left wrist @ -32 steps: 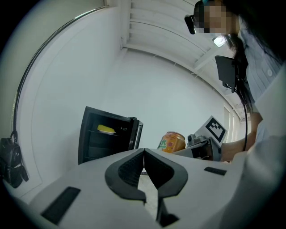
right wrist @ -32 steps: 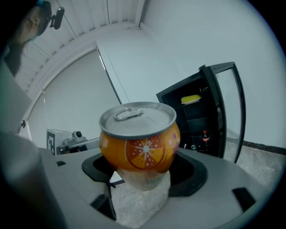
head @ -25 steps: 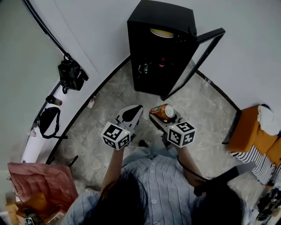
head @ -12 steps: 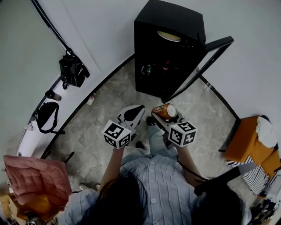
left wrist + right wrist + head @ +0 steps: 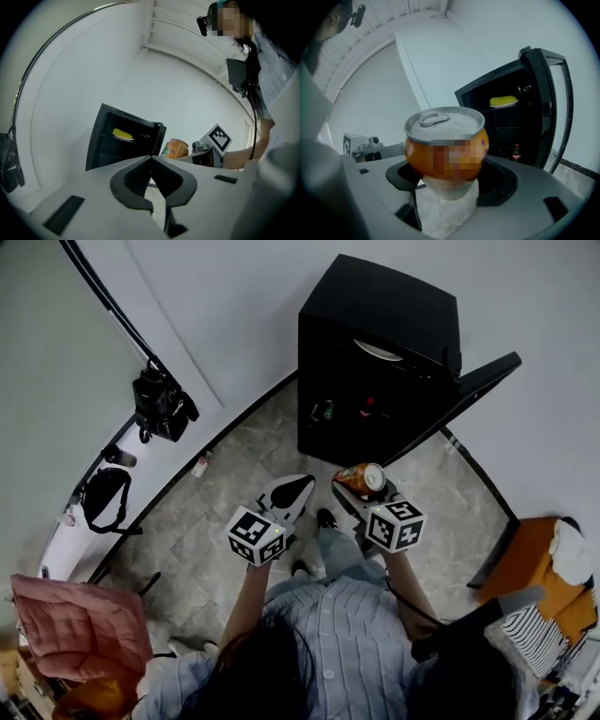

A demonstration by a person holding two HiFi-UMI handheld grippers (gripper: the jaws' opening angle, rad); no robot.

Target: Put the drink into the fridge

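Right gripper view has the right tool [image 5: 454, 180] clamped on the drink [image 5: 445, 140], an orange can with its pull-tab lid turned up. The jaws press on the lower half of its body from both sides. I judge it stiff enough for that hold but thin-walled, smooth and likely slippery, with some weight if full. A grip across the body, well under the rim, should suit it better than a pinch at the lid.

Just to its left, the left tool [image 5: 151, 159] has its jaws shut together with nothing between them. Ahead of both tools stands the black fridge [image 5: 375, 324], well apart from the can, its door [image 5: 473, 385] swung wide to the right.

Inside, a yellow thing on a plate [image 5: 504, 101] sits on the upper shelf, and a small bottle [image 5: 516, 152] and a green can [image 5: 324, 411] stand lower down; these may crowd the spot chosen. Farther left of the left tool, a camera on a stand [image 5: 162, 404] and a black bag [image 5: 101, 495] lie off the path.
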